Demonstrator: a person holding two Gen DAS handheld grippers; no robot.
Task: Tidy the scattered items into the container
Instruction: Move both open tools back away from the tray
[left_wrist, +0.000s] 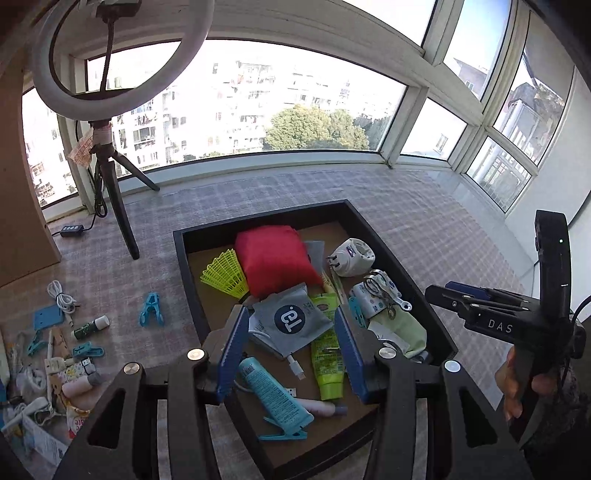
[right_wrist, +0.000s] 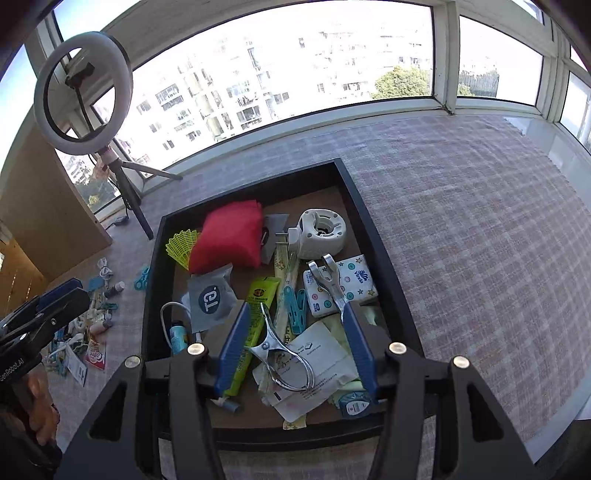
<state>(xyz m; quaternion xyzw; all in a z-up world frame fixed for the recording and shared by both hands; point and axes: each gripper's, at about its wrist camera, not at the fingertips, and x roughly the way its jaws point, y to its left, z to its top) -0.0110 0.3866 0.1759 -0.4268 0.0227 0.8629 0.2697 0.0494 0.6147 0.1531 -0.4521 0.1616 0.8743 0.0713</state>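
Note:
A black tray (left_wrist: 186, 266) (right_wrist: 373, 221) on the checked cloth holds a red pouch (left_wrist: 275, 258) (right_wrist: 229, 236), a yellow shuttlecock (left_wrist: 225, 273), a grey packet (left_wrist: 291, 319) (right_wrist: 210, 295), tubes, a white plug (right_wrist: 319, 234), a tissue pack (right_wrist: 341, 288) and metal clips (right_wrist: 282, 354). My left gripper (left_wrist: 290, 314) is open and empty above the tray. My right gripper (right_wrist: 295, 310) is open above the tray, nothing between its fingers. Scattered items (left_wrist: 55, 354) lie on the cloth left of the tray, with a blue clip (left_wrist: 151, 309).
A ring light on a tripod (left_wrist: 114, 206) (right_wrist: 129, 192) stands at the back left by the window, with a cable and remote (left_wrist: 72, 230). A wooden panel (left_wrist: 22, 206) is at the far left. The right gripper shows in the left wrist view (left_wrist: 443, 293).

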